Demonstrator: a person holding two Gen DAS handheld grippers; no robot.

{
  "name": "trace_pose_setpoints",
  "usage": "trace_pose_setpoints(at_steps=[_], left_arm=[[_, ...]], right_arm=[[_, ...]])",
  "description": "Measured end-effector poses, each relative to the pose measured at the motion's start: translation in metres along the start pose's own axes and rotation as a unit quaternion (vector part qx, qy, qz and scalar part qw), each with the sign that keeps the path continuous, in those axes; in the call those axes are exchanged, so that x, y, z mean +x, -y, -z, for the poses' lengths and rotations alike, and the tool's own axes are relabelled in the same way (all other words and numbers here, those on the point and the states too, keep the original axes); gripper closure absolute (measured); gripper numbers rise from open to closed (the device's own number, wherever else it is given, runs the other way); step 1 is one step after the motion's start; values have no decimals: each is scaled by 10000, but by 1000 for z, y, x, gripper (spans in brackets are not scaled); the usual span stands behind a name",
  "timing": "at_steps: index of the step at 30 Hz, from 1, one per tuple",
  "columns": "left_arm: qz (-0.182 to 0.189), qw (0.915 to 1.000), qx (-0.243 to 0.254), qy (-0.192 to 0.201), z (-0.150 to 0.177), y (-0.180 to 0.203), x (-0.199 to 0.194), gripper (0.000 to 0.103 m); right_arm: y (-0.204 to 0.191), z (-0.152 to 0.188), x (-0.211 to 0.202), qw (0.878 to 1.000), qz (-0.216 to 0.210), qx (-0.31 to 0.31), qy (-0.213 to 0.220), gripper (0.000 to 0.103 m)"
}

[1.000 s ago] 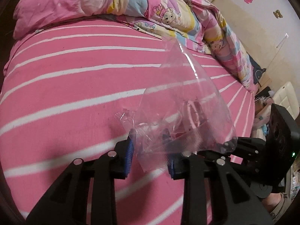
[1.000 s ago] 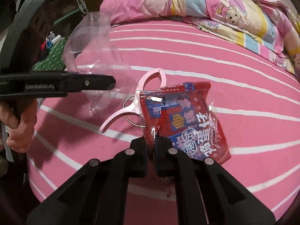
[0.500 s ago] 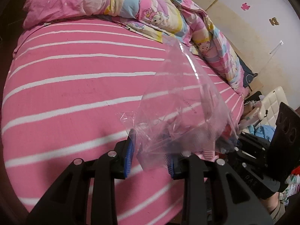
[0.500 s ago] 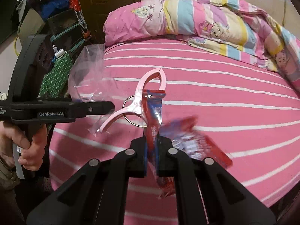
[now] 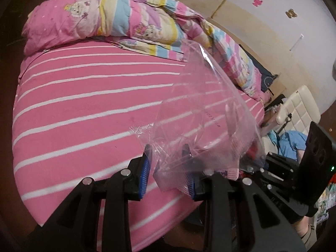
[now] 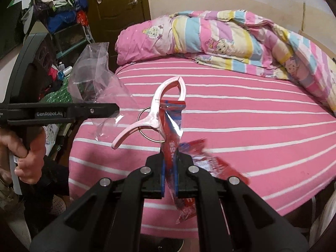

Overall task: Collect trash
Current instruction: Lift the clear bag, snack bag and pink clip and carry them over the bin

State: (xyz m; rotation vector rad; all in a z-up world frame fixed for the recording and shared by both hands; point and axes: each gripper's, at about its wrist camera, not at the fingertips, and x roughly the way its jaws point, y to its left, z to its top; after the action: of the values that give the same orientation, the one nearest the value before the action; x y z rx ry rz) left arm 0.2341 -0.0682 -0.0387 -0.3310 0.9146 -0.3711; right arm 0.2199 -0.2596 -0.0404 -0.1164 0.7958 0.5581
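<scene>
My left gripper (image 5: 167, 154) is shut on the crumpled lower edge of a clear plastic bag (image 5: 205, 109), which stands up above the pink striped bed (image 5: 84, 105). From the right wrist view that bag (image 6: 94, 79) hangs at the left, pinched at the tip of my left gripper (image 6: 113, 110). My right gripper (image 6: 170, 159) is shut on a red snack wrapper (image 6: 173, 126) that hangs in the air over the bed (image 6: 262, 130). A pink plastic clip (image 6: 168, 92) with a metal ring grips the wrapper's top edge. The wrapper's lower part is blurred.
A rolled cartoon quilt (image 6: 220, 35) lies along the bed's far side. A brown door (image 6: 117, 4) and cluttered shelves (image 6: 63, 21) stand at the left. A person's hand (image 6: 27, 155) holds the left tool. A white padded chair (image 5: 298, 107) is beyond the bed.
Both grippers have risen and drawn back from the bed. The red wrapper has come up off the sheet and now dangles with its clip. The bag stays in the left grip.
</scene>
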Motion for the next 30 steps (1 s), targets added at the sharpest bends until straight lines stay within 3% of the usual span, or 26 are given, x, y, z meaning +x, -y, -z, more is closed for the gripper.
trace_pose_setpoints(at_steps=[8, 17, 30], left_arm=[[225, 9993, 244, -172, 25, 55, -1, 74], [535, 9955, 623, -471, 56, 124, 15, 74], [886, 9803, 1252, -1242, 124, 212, 70, 74]], right_arm=[[13, 29, -59, 9996, 244, 106, 134, 97], [48, 92, -128, 9958, 665, 586, 237, 97], [98, 190, -181, 9820, 1117, 1510, 190, 97]])
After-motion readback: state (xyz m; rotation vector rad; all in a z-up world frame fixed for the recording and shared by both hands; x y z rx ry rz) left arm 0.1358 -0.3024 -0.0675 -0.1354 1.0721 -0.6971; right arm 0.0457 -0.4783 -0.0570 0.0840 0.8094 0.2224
